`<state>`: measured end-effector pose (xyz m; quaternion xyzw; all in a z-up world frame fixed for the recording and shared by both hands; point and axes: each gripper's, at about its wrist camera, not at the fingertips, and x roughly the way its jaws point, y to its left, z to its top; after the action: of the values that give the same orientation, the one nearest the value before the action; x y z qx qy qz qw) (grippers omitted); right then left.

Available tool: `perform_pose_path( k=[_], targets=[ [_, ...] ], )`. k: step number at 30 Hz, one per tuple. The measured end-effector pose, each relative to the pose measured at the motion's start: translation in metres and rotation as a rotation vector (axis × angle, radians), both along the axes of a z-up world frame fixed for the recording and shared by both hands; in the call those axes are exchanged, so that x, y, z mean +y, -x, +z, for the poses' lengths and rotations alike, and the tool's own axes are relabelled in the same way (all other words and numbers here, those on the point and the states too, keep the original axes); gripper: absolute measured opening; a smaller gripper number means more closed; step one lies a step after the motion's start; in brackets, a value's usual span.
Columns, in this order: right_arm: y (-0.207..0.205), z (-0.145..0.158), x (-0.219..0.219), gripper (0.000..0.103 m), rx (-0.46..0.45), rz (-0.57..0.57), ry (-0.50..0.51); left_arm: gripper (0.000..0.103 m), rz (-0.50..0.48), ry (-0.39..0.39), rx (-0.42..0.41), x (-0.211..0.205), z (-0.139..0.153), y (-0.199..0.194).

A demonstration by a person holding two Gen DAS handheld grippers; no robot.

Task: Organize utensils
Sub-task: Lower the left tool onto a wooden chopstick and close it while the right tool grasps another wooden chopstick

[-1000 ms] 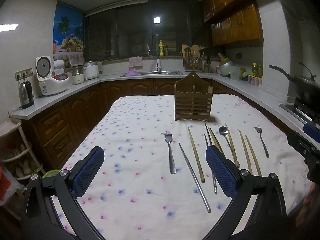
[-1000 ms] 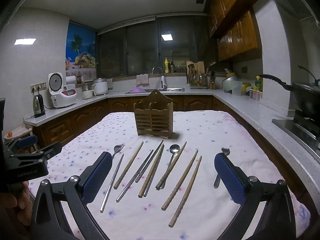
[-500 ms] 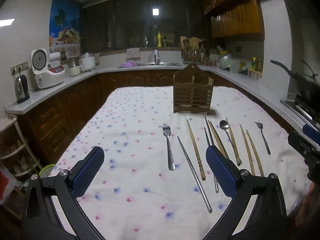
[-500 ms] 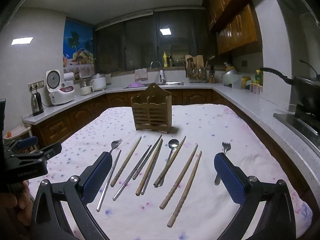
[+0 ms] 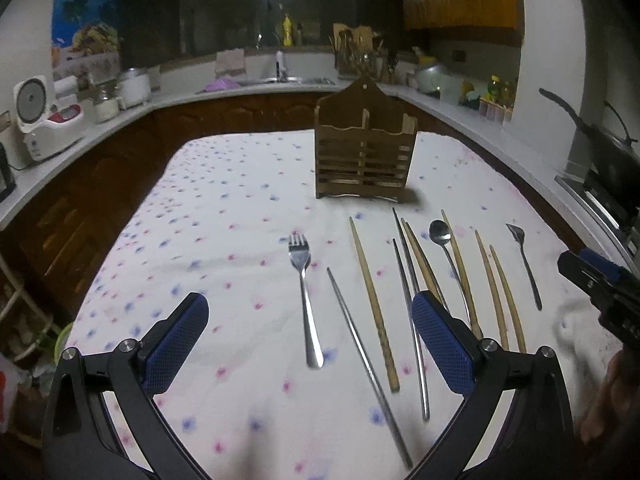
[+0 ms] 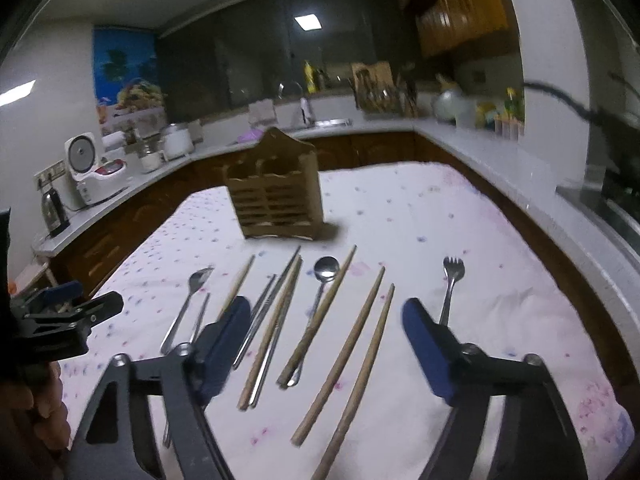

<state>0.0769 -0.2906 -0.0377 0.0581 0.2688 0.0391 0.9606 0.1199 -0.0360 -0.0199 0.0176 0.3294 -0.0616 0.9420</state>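
A: Nearest you, how do your fingers stand?

B: Your left gripper [image 5: 306, 338] is spread wide over the flowered tablecloth [image 5: 224, 216] and grips nothing; a fork [image 5: 304, 292] and a steel chopstick [image 5: 368, 364] lie on the cloth in the gap. Your right gripper [image 6: 324, 344] is narrowing, its pads touching nothing, and two wooden chopsticks [image 6: 352, 364] lie side by side on the cloth between its fingers.

A: And the other utensils?

B: From the right gripper, at eleven o'clock lies a spoon [image 6: 320, 304] with a wooden chopstick [image 6: 320, 316] touching its handle, and a mixed bundle of chopsticks [image 6: 272, 320] beside it. A second fork [image 6: 450, 288] lies at one o'clock, just beyond the right finger.

A: And farthest off?

B: The wooden utensil rack [image 6: 276, 196] stands upright on the cloth at about eleven, well beyond the row; from the left gripper it sits at one o'clock.
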Motion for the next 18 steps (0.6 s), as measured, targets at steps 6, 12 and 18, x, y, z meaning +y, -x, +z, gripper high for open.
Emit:
perform_pose_path(
  k=[6, 12, 18],
  targets=[
    [-0.05, -0.012, -0.019, 0.059, 0.104, -0.032, -0.061, 0.103, -0.036, -0.032, 0.068, -0.018, -0.008, -0.051],
    [-0.095, -0.026, -0.033, 0.05, 0.199, -0.042, -0.089, 0.091, -0.067, -0.035, 0.183, -0.035, -0.028, -0.107],
    [-0.142, -0.051, -0.043, 0.036, 0.321, -0.042, -0.096, 0.081, -0.093, -0.062, 0.267, -0.057, -0.048, -0.151]
  ],
)
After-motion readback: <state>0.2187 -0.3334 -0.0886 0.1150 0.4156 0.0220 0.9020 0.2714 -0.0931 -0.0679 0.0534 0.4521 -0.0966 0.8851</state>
